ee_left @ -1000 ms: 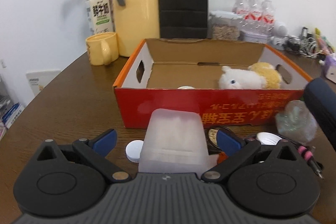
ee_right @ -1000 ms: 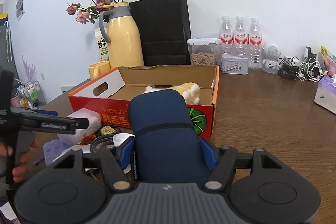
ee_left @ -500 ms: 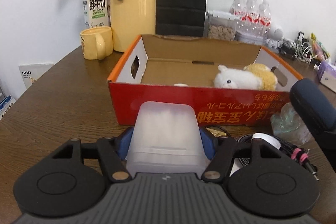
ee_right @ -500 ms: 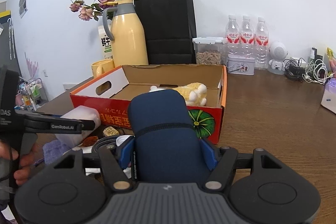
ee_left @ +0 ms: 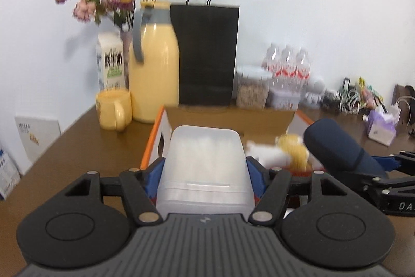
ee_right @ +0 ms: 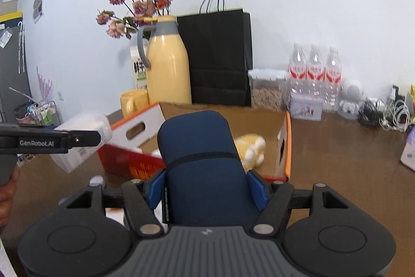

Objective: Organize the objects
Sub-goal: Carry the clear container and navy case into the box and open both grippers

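Left tongs (ee_left: 206, 170): my jaws are clamped on the translucent white plastic box (ee_left: 206, 162). The blue pads (ee_left: 253, 182) press both of its sides. The box fills the centre of the left wrist frame, poking forward past the fingertips and covering the near wall of the red cardboard carton (ee_left: 158, 139) behind it. In the right wrist view this box shows at mid left, tilted, off the table.

Right tongs (ee_right: 206, 186): gripping the navy blue pouch (ee_right: 201, 160), pads tight on its flanks. The pouch stands at frame centre, its rounded end overlapping the open carton. In the left wrist view it sits at right of centre.

Inside the carton, a yellow-and-white plush toy (ee_right: 250, 148) lies right of the pouch; details blurred.
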A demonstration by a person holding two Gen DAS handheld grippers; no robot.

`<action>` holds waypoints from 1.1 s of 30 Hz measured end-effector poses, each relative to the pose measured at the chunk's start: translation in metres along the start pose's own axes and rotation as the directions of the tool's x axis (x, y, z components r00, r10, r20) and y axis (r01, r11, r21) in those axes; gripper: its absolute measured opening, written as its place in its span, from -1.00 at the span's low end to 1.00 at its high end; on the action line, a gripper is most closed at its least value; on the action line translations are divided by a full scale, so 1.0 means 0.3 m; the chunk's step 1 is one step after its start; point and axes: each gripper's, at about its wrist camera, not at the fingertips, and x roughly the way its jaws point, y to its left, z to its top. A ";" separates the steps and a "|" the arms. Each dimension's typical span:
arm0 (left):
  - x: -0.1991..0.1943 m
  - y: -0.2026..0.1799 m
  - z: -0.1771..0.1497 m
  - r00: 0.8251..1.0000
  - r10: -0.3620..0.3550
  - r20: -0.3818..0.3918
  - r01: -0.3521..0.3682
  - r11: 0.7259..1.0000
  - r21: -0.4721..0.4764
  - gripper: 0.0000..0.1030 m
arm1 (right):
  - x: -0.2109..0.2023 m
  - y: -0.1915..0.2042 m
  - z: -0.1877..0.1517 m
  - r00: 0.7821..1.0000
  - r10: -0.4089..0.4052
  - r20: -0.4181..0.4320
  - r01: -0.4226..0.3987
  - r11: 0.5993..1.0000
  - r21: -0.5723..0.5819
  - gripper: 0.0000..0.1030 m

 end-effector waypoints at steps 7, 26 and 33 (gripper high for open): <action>0.095 -0.023 0.110 0.999 -0.005 0.046 0.005 1.000 -0.006 0.30 | 0.120 0.025 0.152 0.999 -0.001 0.043 0.003 0.999 -0.036 0.26; 0.487 0.014 0.188 0.997 0.045 -0.057 -0.047 0.998 -0.045 0.30 | 0.608 -0.037 0.285 0.990 -0.034 -0.140 0.004 0.978 -0.209 0.26; 0.563 0.015 0.168 0.993 0.034 -0.113 -0.035 0.999 -0.009 0.50 | 0.684 -0.059 0.256 0.976 -0.038 -0.215 -0.006 0.980 -0.198 0.30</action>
